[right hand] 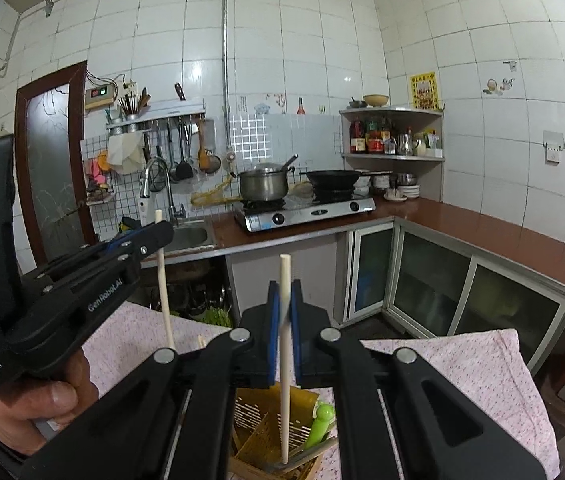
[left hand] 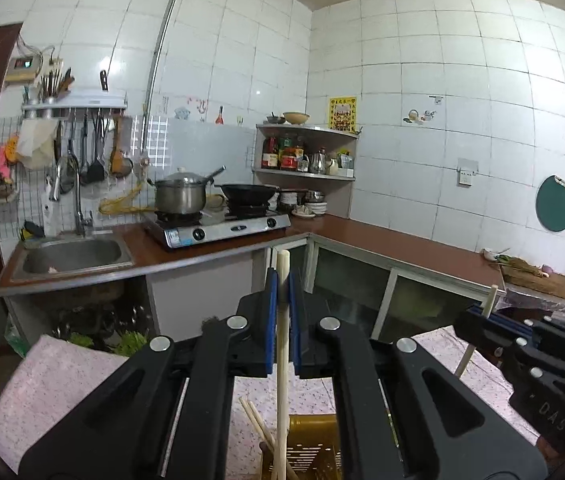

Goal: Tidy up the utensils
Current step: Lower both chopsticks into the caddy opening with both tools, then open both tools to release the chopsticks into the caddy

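My left gripper [left hand: 282,280] is shut on a pale wooden chopstick [left hand: 281,380] held upright, its lower end over a yellow slotted utensil holder [left hand: 314,444]. Two more chopsticks [left hand: 256,420] lean in the holder. My right gripper [right hand: 285,288] is shut on another upright chopstick [right hand: 284,408], whose lower end reaches into the same holder [right hand: 258,420], beside a green-handled utensil [right hand: 322,420]. Each gripper shows in the other's view: the right gripper [left hand: 484,310] with its chopstick [left hand: 465,356], the left gripper [right hand: 160,234] with its chopstick [right hand: 165,300], held by a hand [right hand: 42,400].
The holder stands on a table under a pink flowered cloth [right hand: 462,360]. Beyond is a brown L-shaped kitchen counter [left hand: 382,240] with a sink [left hand: 70,256], a two-burner stove [left hand: 218,228] bearing a pot and wok, a corner shelf and a chopping board [left hand: 542,280].
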`<state>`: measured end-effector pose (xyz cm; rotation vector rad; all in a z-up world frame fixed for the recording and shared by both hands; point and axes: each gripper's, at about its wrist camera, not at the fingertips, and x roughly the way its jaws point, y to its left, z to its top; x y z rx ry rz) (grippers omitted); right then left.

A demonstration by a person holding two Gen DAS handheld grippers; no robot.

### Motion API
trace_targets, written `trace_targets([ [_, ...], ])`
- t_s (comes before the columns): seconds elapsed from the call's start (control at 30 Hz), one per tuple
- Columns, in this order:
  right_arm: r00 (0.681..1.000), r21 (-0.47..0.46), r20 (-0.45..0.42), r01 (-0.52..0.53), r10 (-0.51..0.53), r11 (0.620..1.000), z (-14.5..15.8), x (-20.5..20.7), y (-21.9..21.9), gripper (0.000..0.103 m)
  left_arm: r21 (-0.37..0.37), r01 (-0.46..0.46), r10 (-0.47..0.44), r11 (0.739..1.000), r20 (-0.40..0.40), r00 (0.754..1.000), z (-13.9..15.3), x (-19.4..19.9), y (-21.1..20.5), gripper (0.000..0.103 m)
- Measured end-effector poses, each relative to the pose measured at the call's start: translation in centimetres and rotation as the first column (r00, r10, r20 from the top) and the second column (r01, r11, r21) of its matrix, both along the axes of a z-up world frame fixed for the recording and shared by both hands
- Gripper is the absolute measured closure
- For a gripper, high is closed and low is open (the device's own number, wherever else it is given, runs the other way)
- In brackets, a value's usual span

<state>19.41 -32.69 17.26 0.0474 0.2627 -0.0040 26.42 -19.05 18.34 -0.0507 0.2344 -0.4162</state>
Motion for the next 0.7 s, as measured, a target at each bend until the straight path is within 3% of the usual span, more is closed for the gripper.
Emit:
trace_targets([
  [0.5,0.999,0.037,-0.039,0.003,-0.002,0.999,-2.7,1.2,-0.4,0.097,0.022,0.013,-0.011,1.000,-0.072,0.997,-3.3,1.1,0.1,0.098],
  [0.7,0.998,0.061,-0.055,0.036,-0.033,0.997,-3.2,1.5,-1.0,0.096,0.045,0.008,-0.003,0.999,-0.108,0.994,-3.5,1.3,0.3,0.089],
])
